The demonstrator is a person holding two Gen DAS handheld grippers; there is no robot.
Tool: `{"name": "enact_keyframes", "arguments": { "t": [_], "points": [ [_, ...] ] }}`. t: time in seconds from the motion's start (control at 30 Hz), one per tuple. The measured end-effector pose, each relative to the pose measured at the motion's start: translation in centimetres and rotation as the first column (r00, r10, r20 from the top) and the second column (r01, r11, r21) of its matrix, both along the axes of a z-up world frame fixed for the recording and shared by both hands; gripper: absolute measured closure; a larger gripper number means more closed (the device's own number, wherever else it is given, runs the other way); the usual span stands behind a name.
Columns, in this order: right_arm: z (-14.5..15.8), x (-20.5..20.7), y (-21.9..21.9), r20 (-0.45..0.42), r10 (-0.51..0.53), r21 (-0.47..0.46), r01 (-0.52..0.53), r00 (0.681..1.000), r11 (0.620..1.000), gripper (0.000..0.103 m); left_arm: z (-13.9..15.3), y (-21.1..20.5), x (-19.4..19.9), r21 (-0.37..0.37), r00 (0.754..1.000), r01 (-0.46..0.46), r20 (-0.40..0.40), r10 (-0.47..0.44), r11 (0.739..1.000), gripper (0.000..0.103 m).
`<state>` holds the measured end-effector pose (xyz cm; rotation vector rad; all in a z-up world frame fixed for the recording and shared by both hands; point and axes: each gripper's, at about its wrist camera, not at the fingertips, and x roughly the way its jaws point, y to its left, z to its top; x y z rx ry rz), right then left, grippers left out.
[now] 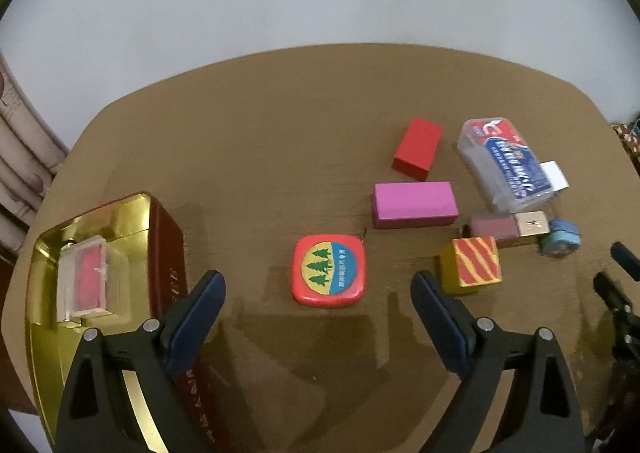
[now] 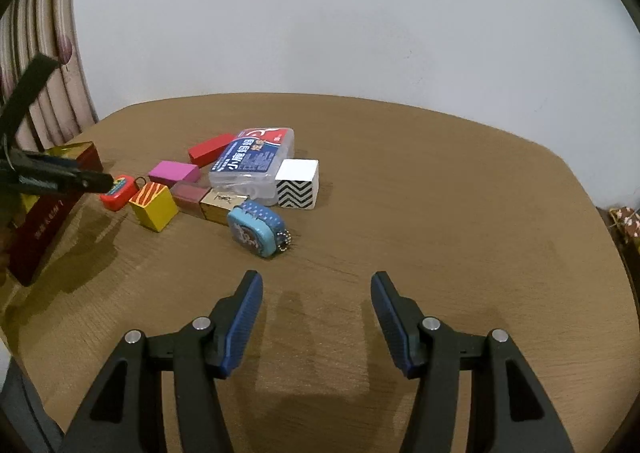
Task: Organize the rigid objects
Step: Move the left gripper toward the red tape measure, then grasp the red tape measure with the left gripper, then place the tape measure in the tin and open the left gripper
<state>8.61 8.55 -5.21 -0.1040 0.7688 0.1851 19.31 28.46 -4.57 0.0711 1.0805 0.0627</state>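
Round brown wooden table (image 1: 280,125), plain pale wall behind. Left gripper (image 1: 318,285) poised above the table with jaws spread wide and nothing between them, the rounded-square red tape measure with a tree emblem (image 1: 329,271) lying flat just beyond and between the fingertips. At the left edge, open dark-red tin box with a gold interior (image 1: 132,221), holding a small clear plastic case with red contents (image 1: 84,279). Right of the tape measure, a cluster: yellow cube with red-orange stripes (image 1: 472,265), pink rectangular block (image 1: 414,204), red rectangular block (image 1: 418,148) farther back, maroon-and-gold lipstick-like tube (image 1: 508,228) lying on its side, clear plastic box with a blue-and-red label (image 1: 504,165), small light-blue tin with a bead chain (image 1: 562,239). Right gripper (image 2: 317,289) also parted, empty, over bare tabletop, the light-blue tin nearest ahead and to the left. White cube with a black zigzag face (image 2: 298,183) standing just beside the clear labelled box.
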Motion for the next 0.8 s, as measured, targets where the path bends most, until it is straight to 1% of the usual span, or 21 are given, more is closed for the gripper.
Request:
{"name": "enact_keyframes", "arguments": {
  "t": [0.1,0.2,0.27,0.3,0.37,0.4,0.43,0.57,0.63,0.73,0.8],
  "points": [
    [0.0,0.0,-0.1,-0.001,0.005,0.019,-0.005,1.000,1.000,0.045,-0.8,0.3,0.5,-0.021,1.000,-0.008,-0.021,0.008,1.000,0.012],
    [-0.2,0.4,0.0,-0.008,0.010,0.032,-0.009,1.000,0.999,0.045,-1.4,0.6,1.0,-0.017,0.999,-0.022,-0.033,0.021,1.000,0.017],
    [-0.2,0.4,-0.1,-0.010,0.008,0.042,-0.008,1.000,0.999,0.045,-2.1,0.6,1.7,-0.028,0.998,-0.019,-0.056,0.017,0.999,0.027],
    [-0.2,0.5,-0.1,-0.011,0.008,0.048,-0.008,1.000,0.999,0.045,-2.5,0.5,1.9,-0.028,0.997,-0.020,-0.072,0.018,0.999,0.030],
    [-0.2,0.4,-0.3,-0.015,0.004,0.056,-0.003,1.000,0.998,0.045,-3.3,0.5,2.2,-0.042,0.995,-0.015,-0.097,0.010,0.999,0.054],
    [-0.1,0.3,-0.4,-0.019,0.002,0.061,-0.001,1.000,0.998,0.045,-3.2,0.5,2.1,-0.066,0.997,-0.009,-0.083,0.004,0.998,0.060],
    [-0.1,0.3,-0.5,-0.022,0.001,0.065,0.001,1.000,0.998,0.045,-3.1,0.5,2.1,-0.077,0.997,-0.006,-0.076,0.000,0.997,0.060],
    [-0.1,0.6,-0.6,-0.033,-0.005,0.071,0.007,0.999,0.997,0.045,-2.8,-0.8,1.4,-0.022,0.999,0.006,-0.054,-0.007,1.000,0.060],
    [-0.1,0.6,-0.6,-0.033,-0.009,0.068,0.011,0.999,0.998,0.045,-2.1,-1.3,0.6,-0.033,0.999,0.014,-0.037,-0.015,0.999,0.060],
    [-0.2,0.7,-0.4,-0.038,-0.015,0.062,0.017,0.999,0.998,0.045,0.1,-1.6,-1.4,-0.040,1.000,0.011,0.004,-0.011,0.999,0.060],
    [-0.3,0.7,-0.3,-0.042,-0.018,0.052,0.020,0.999,0.998,0.045,2.2,-0.9,-3.1,-0.059,1.000,-0.007,0.026,0.009,0.998,0.060]
  ]
}}
